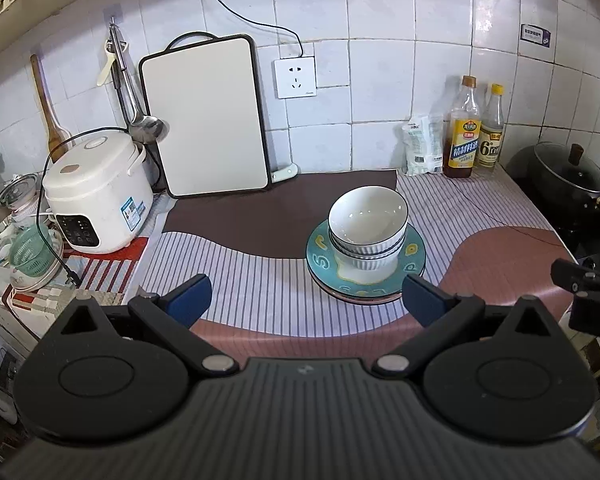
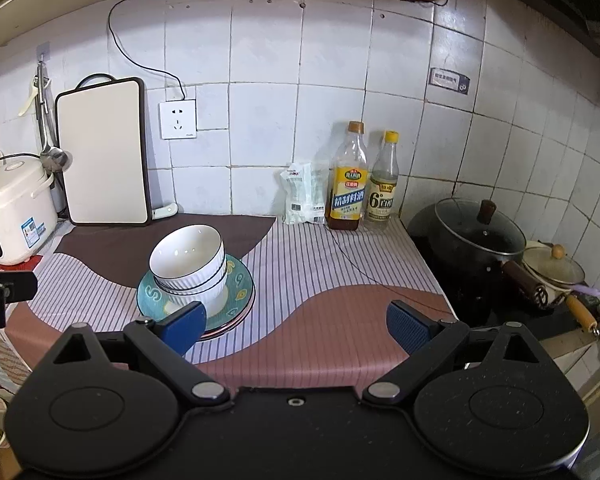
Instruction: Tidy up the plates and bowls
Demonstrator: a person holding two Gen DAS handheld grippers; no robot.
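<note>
I find the tabletop [image 1: 228, 264] covered by a striped cloth and backed by a tiled wall. The largest standing items are the cutting board [image 1: 210, 116], leaning upright on the wall, and the rice cooker [image 1: 96, 192] at the left end. A lidded wok [image 2: 476, 240] sits well apart on the right, and 2 bottles [image 2: 348, 176] stand against the wall.

The task's things are gathered in 1 pile near the middle of the tabletop: 2 white bowls [image 1: 367, 226] nested together, resting on a teal plate [image 1: 320, 252], with at least 1 more plate edge showing beneath it. I judge the stacking essentially done.

The left tool [image 1: 306, 300] has its 2 blue pads spread wide and grips nothing. The pile lies ahead of it and slightly to the right, near. The right tool [image 2: 296, 324] is likewise spread and empty. From it the pile lies ahead and to the left, its left pad overlapping the plate rim in view; I cannot tell whether they touch.

Both tools appear similarly near. The pile is round, with no long axis, so any further approach turns on the side chosen, not on wrist rotation.
</note>
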